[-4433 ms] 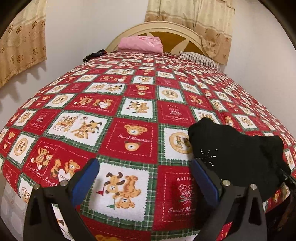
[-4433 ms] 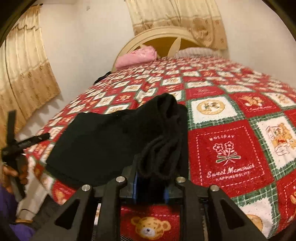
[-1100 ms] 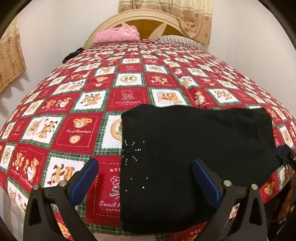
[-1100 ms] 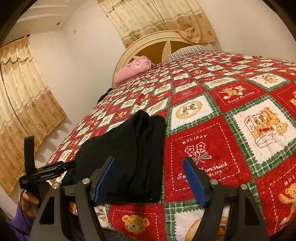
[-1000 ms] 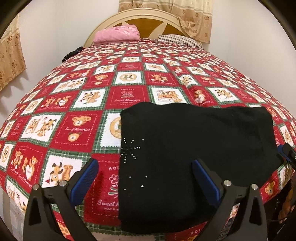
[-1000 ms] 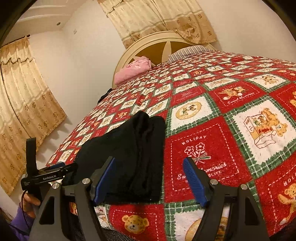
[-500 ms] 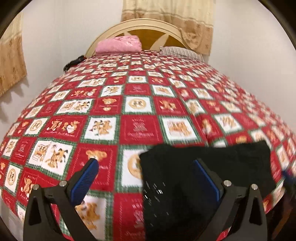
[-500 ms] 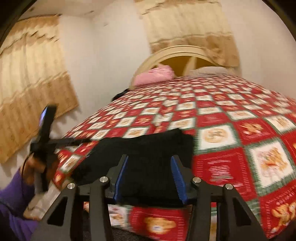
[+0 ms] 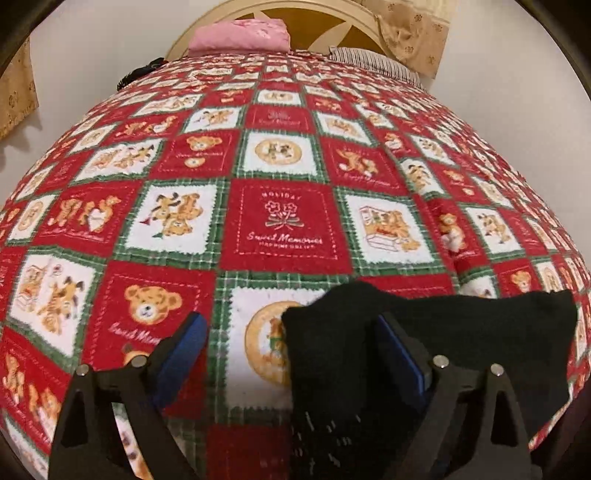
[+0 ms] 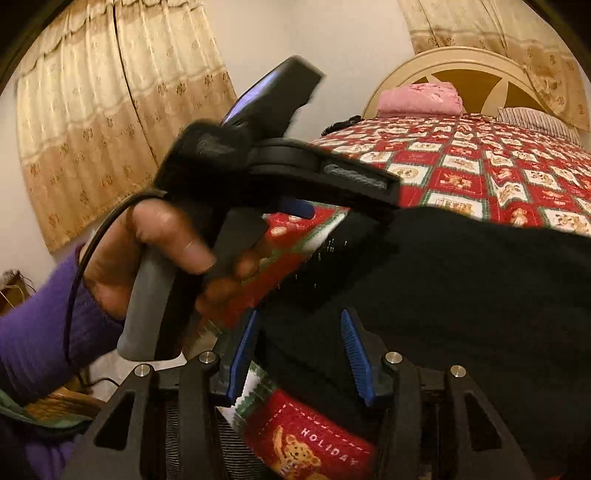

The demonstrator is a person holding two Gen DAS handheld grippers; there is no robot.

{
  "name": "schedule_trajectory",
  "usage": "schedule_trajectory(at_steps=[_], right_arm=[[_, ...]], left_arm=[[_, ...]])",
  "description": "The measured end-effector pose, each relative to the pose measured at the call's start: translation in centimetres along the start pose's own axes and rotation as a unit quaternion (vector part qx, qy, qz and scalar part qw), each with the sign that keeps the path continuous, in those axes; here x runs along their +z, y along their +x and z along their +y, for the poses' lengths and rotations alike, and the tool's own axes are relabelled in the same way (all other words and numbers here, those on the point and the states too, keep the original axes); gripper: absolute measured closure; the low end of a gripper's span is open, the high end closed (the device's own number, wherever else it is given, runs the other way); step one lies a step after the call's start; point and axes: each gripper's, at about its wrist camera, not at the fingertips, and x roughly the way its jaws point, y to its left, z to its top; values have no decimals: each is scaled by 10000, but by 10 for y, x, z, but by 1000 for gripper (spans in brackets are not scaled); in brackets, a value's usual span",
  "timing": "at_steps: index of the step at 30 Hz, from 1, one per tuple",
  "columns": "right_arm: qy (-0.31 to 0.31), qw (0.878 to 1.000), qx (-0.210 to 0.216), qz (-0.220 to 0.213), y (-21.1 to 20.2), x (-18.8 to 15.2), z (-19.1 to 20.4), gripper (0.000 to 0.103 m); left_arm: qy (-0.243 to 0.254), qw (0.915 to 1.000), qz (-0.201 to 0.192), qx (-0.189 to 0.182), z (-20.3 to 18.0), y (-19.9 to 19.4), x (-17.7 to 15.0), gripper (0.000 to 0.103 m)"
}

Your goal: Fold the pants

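Since a second ago, both my grippers closed in on the folded pants point(image 9: 436, 343) at the bedspread's point(image 9: 288, 221) near edge. Left gripper point(image 9: 291, 347) wide, just narrowing, straddling the corner; right gripper point(image 10: 299, 347) half-closed around the hem, unclamped. Next: pinch both, fold over.

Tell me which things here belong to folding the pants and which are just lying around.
Part of the job:
black pants
left gripper
right gripper
bedspread they lie on

Just lying about:
pink pillow
striped pillow
curtains
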Motion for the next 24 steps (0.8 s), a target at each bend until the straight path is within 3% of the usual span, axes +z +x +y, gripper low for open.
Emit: schedule_trajectory(at_steps=[8,10,13,15,17,20,22,24], right_arm=[[197,9994,257,132,-12,2,-8,54],[213,9994,280,-45,-30,10,-9,54],[83,9979,-218,-606,-74,27,-25,54],[137,9943,-587,-880,-98,35,-40,54],[386,9887,-1000,-1047,-116,40,-65,54],[855,9812,-1501,-865,-115,36,-109,54],[1194,9744,-1849,-459,-101,26,-135,54],[1478,9712,-1806,-475,-95,15,-152,55]], left_arm=[[-170,9996,-45,215,7,7,10,4],[-231,9991,-191,293,10,-7,10,4],[-192,9970,-606,435,6,-31,10,5],[-99,9954,-886,350,-3,-48,7,5],[37,9957,-918,138,-16,-56,-1,4],[204,9966,-802,31,-31,-51,-12,4],[309,9973,-657,104,-38,-41,-22,4],[295,9982,-479,203,-40,-31,-30,4]])
